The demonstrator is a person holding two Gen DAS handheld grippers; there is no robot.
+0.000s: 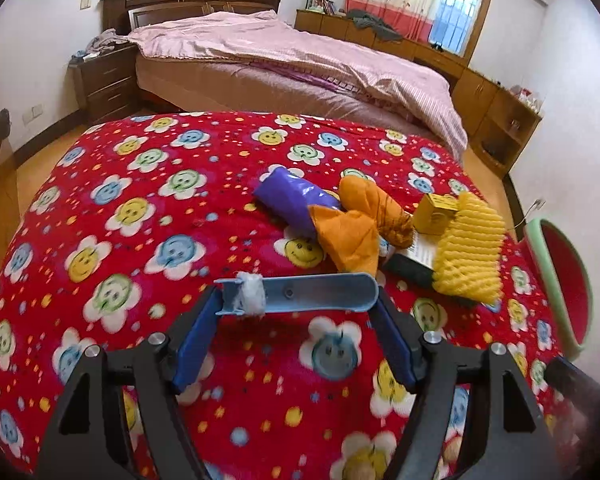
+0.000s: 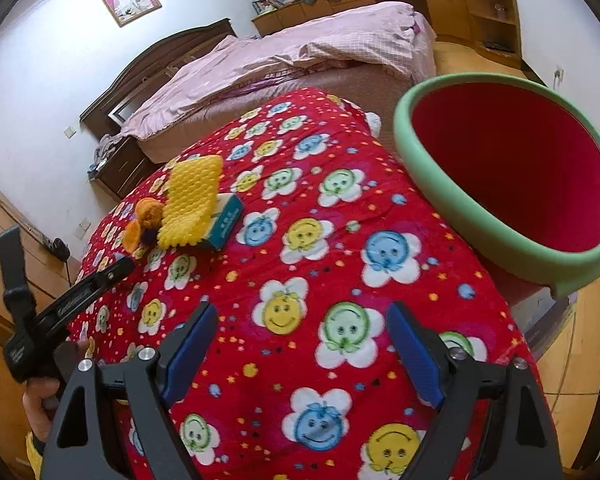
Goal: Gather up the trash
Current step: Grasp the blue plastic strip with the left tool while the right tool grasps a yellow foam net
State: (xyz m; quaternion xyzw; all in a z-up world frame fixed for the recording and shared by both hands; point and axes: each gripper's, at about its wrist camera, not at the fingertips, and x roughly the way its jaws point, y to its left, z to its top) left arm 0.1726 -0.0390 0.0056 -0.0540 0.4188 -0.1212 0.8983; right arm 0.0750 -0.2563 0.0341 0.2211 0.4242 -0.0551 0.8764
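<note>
Trash: a light-blue plastic strip point(image 1: 300, 293) with a white wad stuck on it spans the left tool point(image 1: 296, 308), each end meeting a blue pad. It sits near on the red flowered desk point(image 1: 148, 208). Farther right lie a purple wrapper point(image 1: 292, 200), orange cloth point(image 1: 352, 236) and yellow mesh point(image 1: 470, 248). Right tool point(image 2: 300, 332) spread, empty; green-rimmed bin point(image 2: 452, 196) far right.

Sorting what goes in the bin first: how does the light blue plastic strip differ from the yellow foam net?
The light blue plastic strip is flat, smooth and rigid-looking, spanning the left gripper between its fingertips; the yellow foam net is ridged and curled, draped over a dark box. The strip has white fluff stuck near one end; the net looks clean. Both are on the red smiley-flower blanket.
</note>
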